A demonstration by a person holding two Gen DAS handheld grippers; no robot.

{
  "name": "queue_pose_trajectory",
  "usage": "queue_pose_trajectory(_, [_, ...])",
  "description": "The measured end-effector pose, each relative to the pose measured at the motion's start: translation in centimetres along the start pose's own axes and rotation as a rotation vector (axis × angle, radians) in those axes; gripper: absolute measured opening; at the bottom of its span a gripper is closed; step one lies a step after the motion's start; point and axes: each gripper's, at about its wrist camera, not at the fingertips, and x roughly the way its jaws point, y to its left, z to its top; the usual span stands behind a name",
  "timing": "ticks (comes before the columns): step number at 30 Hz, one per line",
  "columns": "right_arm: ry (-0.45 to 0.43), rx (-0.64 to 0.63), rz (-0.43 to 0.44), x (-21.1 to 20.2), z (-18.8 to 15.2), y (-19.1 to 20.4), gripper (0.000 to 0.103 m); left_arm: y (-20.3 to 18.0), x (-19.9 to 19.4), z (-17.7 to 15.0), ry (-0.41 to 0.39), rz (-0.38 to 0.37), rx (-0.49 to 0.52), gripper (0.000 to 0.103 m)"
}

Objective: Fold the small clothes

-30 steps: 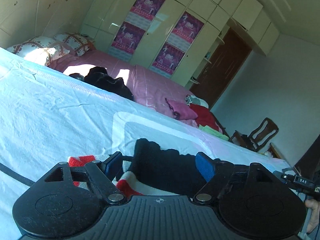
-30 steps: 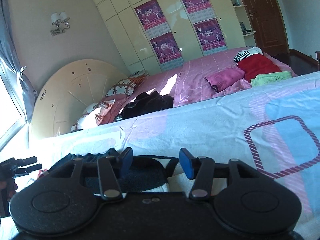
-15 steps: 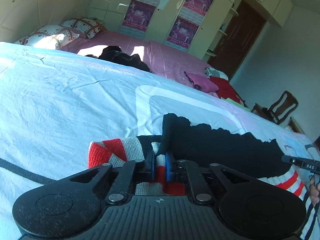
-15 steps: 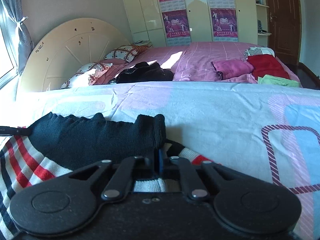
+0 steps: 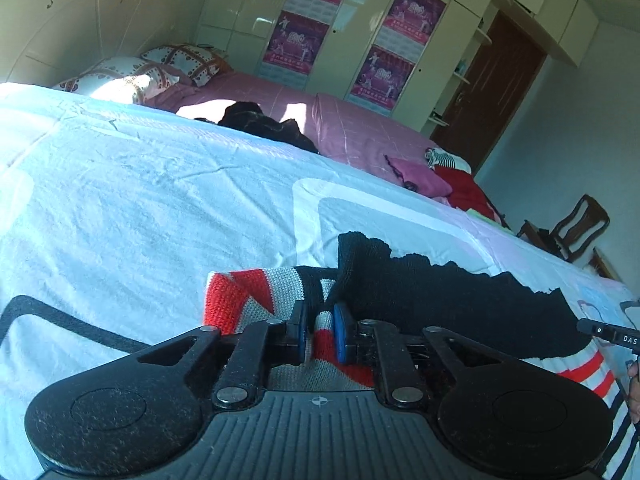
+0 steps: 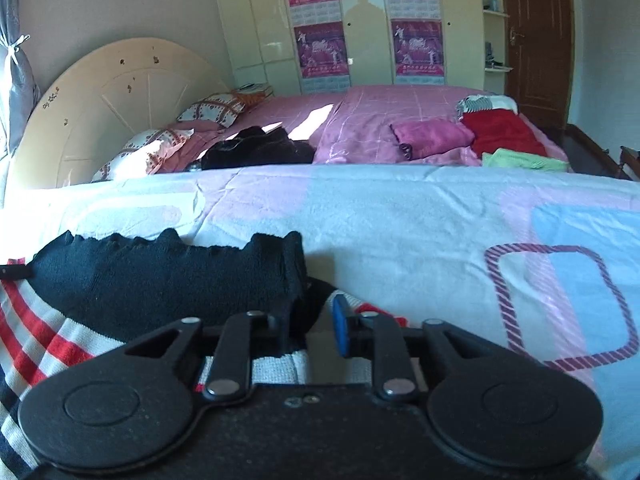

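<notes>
A striped sweater (image 5: 452, 300) lies on the bed (image 5: 140, 208), its black hem band running crosswise from one gripper to the other, hem edge facing the far pink bed (image 6: 380, 116). The left gripper (image 5: 320, 330) is nearly closed, its pads pinching a red-and-white knit fold at one end. The right gripper (image 6: 312, 326) sits at the other end, its jaws parted with black knit between them; grip cannot be told. Since half a second ago, both have eased wider, the right more.
</notes>
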Motion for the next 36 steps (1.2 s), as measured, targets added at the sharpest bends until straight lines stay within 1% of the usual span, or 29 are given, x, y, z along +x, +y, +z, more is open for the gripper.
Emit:
queue_pose_trajectory(1, [-0.016, -0.001, 0.0, -1.0, -0.1, 0.0, 0.044, 0.0, -0.9, -0.3, -0.017, -0.003, 0.009, 0.016])
queue_pose_trajectory(3, [-0.021, 0.006, 0.043, -2.4, -0.4, -0.2, 0.054, 0.1, -2.3, -0.8, -0.036, -0.016, 0.024, 0.018])
queue_pose_trajectory(5, [0.02, 0.039, 0.083, -2.6, -0.7, -0.5, 0.054, 0.2, -2.4, -1.1, 0.003, -0.041, 0.018, 0.018])
queue_pose_trajectory(6, [0.039, 0.057, 0.105, -2.5, -0.8, -0.6, 0.052, 0.2, -2.0, -1.2, 0.035, -0.059, 0.02, 0.02])
queue_pose_trajectory(7, [0.056, 0.068, 0.119, -2.1, -0.9, -0.5, 0.046, 0.0, -1.7, -1.4, 0.061, -0.066, 0.031, 0.025])
queue_pose_trajectory(8, [0.069, 0.065, 0.126, -1.8, -1.0, -0.2, 0.043, -0.2, -1.5, -1.5, 0.071, -0.069, 0.048, 0.037])
queue_pose_trajectory(9, [0.083, 0.054, 0.126, -1.5, -1.2, 0.2, 0.042, -0.6, -1.3, -1.5, 0.08, -0.072, 0.064, 0.043])
queue_pose_trajectory(11, [0.076, 0.018, 0.094, -1.1, -1.5, 1.0, 0.039, -1.7, -1.1, -1.5, 0.097, -0.045, 0.124, 0.044])
queue_pose_trajectory(12, [0.061, 0.001, 0.078, -1.2, -1.6, 1.4, 0.023, -2.5, -1.1, -1.6, 0.104, -0.016, 0.187, 0.036])
queue_pose_trajectory(13, [0.053, -0.014, 0.075, -1.3, -1.5, 1.7, 0.01, -3.1, -1.2, -1.6, 0.102, 0.011, 0.234, 0.021])
queue_pose_trajectory(14, [0.046, -0.026, 0.069, -1.6, -1.5, 2.0, 0.01, -3.0, -1.6, -1.5, 0.093, -0.008, 0.224, 0.007])
queue_pose_trajectory(15, [0.034, -0.041, 0.059, -2.0, -1.3, 2.1, 0.01, -2.9, -2.1, -1.5, 0.076, 0.002, 0.214, 0.007])
queue_pose_trajectory(16, [0.022, -0.059, 0.048, -2.5, -1.3, 2.3, 0.009, -3.2, -2.7, -1.7, 0.057, 0.036, 0.25, 0.007])
queue_pose_trajectory(17, [0.018, -0.083, 0.025, -2.8, -1.3, 2.5, 0.009, -3.2, -3.0, -2.0, 0.057, 0.049, 0.266, 0.007])
queue_pose_trajectory(19, [0.06, -0.114, -0.02, -1.9, -1.9, 2.4, 0.01, -2.5, -3.0, -2.6, 0.051, 0.054, 0.237, 0.007])
queue_pose_trajectory(20, [0.074, -0.109, -0.019, -1.4, -2.2, 2.1, 0.01, -2.3, -3.0, -2.6, 0.042, 0.051, 0.215, 0.008])
queue_pose_trajectory(21, [0.072, -0.104, -0.017, -1.3, -2.1, 2.0, 0.012, -2.3, -3.0, -2.6, 0.037, 0.054, 0.206, 0.013])
queue_pose_trajectory(22, [0.082, -0.096, -0.014, -1.3, -1.8, 1.9, 0.017, -2.2, -3.0, -2.4, 0.034, 0.059, 0.201, 0.014])
queue_pose_trajectory(23, [0.081, -0.075, -0.01, -1.6, -1.4, 1.6, 0.021, -2.1, -3.2, -2.2, 0.031, 0.063, 0.191, 0.025])
queue_pose_trajectory(24, [0.054, -0.063, -0.016, -2.3, -1.2, 1.4, 0.028, -2.1, -3.8, -2.0, 0.008, 0.099, 0.185, 0.042])
queue_pose_trajectory(25, [0.016, -0.067, -0.015, -3.2, -1.0, 1.3, 0.027, -2.3, -4.6, -1.7, -0.046, 0.143, 0.196, 0.052])
queue_pose_trajectory(26, [-0.008, -0.073, 0.007, -3.8, -0.8, 1.4, 0.026, -2.7, -5.7, -1.4, -0.113, 0.162, 0.209, 0.064])
queue_pose_trajectory(27, [-0.013, -0.073, 0.041, -4.1, -0.4, 1.6, 0.021, -3.1, -6.2, -1.1, -0.152, 0.145, 0.216, 0.065])
queue_pose_trajectory(28, [-0.007, -0.076, 0.068, -3.9, 0.0, 2.2, 0.02, -4.0, -6.0, -0.4, -0.147, 0.092, 0.231, 0.065])
queue_pose_trajectory(30, [-0.001, -0.128, 0.128, -2.7, 0.7, 4.8, 0.021, -7.0, -4.3, 0.2, -0.129, 0.034, 0.314, 0.065])
queue_pose_trajectory(31, [0.001, -0.166, 0.153, -1.8, 1.0, 6.7, 0.022, -9.0, -2.8, 0.4, -0.101, -0.012, 0.359, 0.065])
queue_pose_trajectory(33, [0.038, -0.196, 0.194, 0.5, 1.3, 9.8, 0.023, -11.6, 0.1, 0.4, -0.023, -0.098, 0.386, 0.065])
queue_pose_trajectory(34, [0.057, -0.212, 0.204, 1.8, 1.3, 11.0, 0.02, -13.0, 1.8, 0.2, 0.013, -0.133, 0.395, 0.065])
queue_pose_trajectory(36, [0.108, -0.248, 0.195, 4.2, 1.2, 13.1, 0.021, -14.1, 4.3, -0.3, 0.086, -0.154, 0.387, 0.065])
